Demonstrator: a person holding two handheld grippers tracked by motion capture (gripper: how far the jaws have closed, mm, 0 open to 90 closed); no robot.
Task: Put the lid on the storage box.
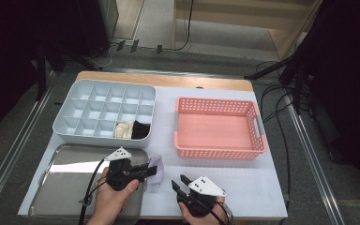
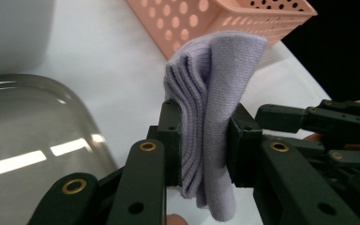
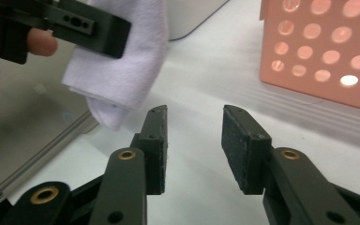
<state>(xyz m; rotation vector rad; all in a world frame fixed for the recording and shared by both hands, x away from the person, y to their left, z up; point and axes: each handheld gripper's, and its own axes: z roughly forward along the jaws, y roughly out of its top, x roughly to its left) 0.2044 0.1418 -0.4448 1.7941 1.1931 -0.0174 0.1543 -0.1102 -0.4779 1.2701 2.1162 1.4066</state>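
High view: the left gripper is holding a folded lilac cloth above the tabletop, between the steel tray and pink basket.

Left gripper view: its jaws are clamping the cloth.

Right gripper view: the right gripper is standing parted, grasping nothing.

Placing the cloth seems yet to come.

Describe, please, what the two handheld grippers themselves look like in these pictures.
Both the left gripper and the right gripper are matte black, angular linkages with brass-coloured pivot rivets and flat dark rectangular pads. Each carries a light grey three-cornered plate with small dark dots on top, and a thin black cable trails back.
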